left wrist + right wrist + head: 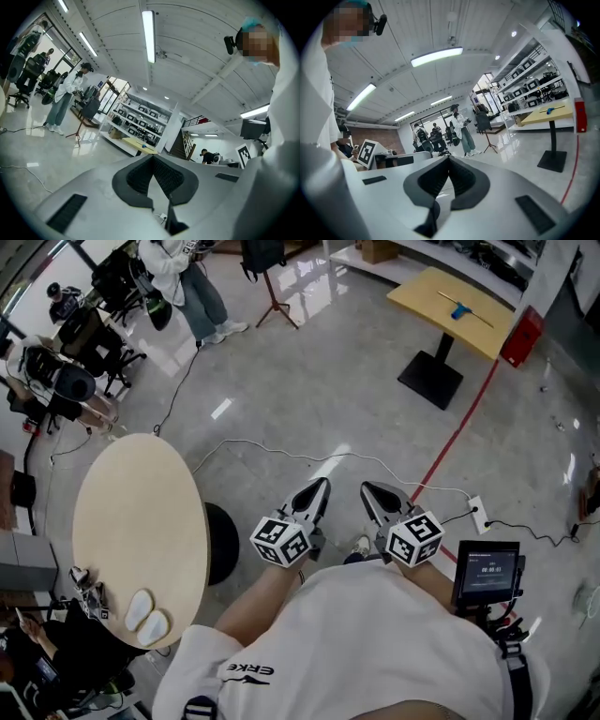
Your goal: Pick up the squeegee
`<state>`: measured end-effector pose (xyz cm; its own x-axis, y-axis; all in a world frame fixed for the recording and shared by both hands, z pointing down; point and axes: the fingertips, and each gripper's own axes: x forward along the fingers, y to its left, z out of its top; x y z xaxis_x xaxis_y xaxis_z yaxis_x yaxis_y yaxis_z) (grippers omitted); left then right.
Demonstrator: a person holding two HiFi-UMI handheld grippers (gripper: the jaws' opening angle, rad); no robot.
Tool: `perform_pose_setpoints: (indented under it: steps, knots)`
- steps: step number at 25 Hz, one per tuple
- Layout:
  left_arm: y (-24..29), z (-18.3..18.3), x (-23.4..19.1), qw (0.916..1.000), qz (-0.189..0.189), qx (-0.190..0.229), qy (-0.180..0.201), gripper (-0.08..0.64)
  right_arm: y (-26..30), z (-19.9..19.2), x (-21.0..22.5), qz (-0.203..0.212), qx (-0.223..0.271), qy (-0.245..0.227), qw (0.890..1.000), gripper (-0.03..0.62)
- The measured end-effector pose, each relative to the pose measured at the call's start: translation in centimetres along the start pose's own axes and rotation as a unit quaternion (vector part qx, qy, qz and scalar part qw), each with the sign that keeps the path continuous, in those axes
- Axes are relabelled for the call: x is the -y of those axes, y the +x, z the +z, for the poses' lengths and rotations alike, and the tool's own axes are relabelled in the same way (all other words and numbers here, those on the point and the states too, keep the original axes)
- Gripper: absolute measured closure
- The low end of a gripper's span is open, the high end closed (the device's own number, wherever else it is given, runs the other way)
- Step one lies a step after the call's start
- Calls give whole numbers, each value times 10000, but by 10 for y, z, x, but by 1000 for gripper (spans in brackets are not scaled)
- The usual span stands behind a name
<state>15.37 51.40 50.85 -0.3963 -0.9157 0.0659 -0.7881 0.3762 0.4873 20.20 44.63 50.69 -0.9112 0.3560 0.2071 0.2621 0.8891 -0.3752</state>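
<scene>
The squeegee (459,310), a long thin bar with a blue handle, lies on a yellow-topped pedestal table (441,287) far off at the upper right of the head view. It shows small on the same table in the right gripper view (550,110) and the left gripper view (144,146). My left gripper (322,486) and right gripper (368,489) are held side by side close to my body, over bare floor, pointing towards that table. Both have their pads (140,176) (461,180) meeting at the tips, with nothing between them.
A round beige table (141,512) with a black stool (222,542) beside it stands at my left. A white cable (281,454) and a red floor line (459,432) cross the grey floor ahead. A person (187,277) and a tripod stand (272,287) are at the far left.
</scene>
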Motion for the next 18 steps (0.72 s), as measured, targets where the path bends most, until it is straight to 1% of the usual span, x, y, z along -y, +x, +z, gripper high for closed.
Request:
perform_pose_setpoints:
  steps: [3, 7, 11, 14, 18]
  knots:
    - [19, 3, -4, 9999, -122, 5, -38, 557, 5, 8, 19, -183, 57, 34, 9998, 588]
    - [42, 9, -2, 9994, -329, -128, -17, 557, 4, 25, 32, -454, 237, -5, 9987, 588]
    - [93, 11, -4, 9976, -555, -399, 103, 557, 5, 41, 73, -795, 351, 134, 9961, 588]
    - [119, 12, -5, 9959, -735, -512, 115, 557, 3, 47, 96, -1066, 379, 185, 9934, 588]
    - [142, 18, -5, 9919, -1109, -600, 148, 557, -5, 55, 113, -1442, 411, 188, 9885, 588]
